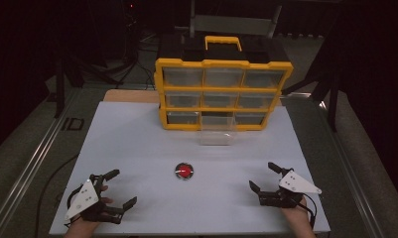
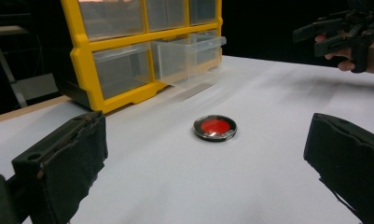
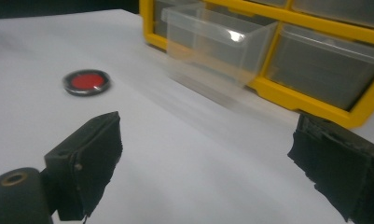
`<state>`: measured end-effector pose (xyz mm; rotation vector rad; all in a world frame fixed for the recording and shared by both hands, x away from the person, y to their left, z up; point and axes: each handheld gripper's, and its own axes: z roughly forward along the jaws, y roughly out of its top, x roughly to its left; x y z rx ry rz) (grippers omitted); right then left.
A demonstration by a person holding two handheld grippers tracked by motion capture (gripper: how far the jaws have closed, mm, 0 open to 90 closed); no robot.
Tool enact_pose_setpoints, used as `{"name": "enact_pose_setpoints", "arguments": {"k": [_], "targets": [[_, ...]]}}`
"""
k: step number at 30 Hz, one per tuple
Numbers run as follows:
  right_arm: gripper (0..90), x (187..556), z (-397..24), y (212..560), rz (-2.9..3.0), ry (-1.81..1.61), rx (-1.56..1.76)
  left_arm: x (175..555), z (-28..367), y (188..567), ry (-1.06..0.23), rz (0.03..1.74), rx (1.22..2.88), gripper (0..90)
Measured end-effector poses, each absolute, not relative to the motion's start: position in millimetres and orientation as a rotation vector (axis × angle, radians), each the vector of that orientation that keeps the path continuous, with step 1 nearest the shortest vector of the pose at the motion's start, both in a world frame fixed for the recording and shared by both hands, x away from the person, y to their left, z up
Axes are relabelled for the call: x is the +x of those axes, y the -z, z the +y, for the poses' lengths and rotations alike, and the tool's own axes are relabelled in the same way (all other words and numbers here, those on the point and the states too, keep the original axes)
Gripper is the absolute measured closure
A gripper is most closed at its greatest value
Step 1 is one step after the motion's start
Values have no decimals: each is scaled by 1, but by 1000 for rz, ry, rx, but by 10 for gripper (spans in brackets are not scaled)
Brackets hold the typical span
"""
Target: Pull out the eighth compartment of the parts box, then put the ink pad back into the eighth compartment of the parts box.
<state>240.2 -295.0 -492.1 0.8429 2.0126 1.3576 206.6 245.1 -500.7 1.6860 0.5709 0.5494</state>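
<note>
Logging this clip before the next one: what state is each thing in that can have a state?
Left tool: open, empty, near the table.
Right tool: open, empty.
Bottom middle drawer: pulled out, looks empty.
Other drawers: pushed in.
Red disc: flat on the table, untouched.

We see the round disc (image 1: 184, 171) on the table (image 1: 137, 148) between and ahead of both grippers; further past it the drawer cabinet (image 1: 223, 94), one drawer (image 1: 217, 133) pulled out toward the disc.
</note>
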Motion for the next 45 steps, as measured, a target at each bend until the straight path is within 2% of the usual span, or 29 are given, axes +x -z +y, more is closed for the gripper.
{"name": "enact_pose_setpoints", "arguments": {"k": [2,12,45], "targets": [[130,240,-296,493,2010,-1381,847,207,246,501,-548,576,1683,4],[87,245,-298,496,1975,-1358,872,206,249,503,-553,593,1687,4],[100,240,-291,490,1970,-1369,884,211,249,497,-526,623,1682,4]]}}
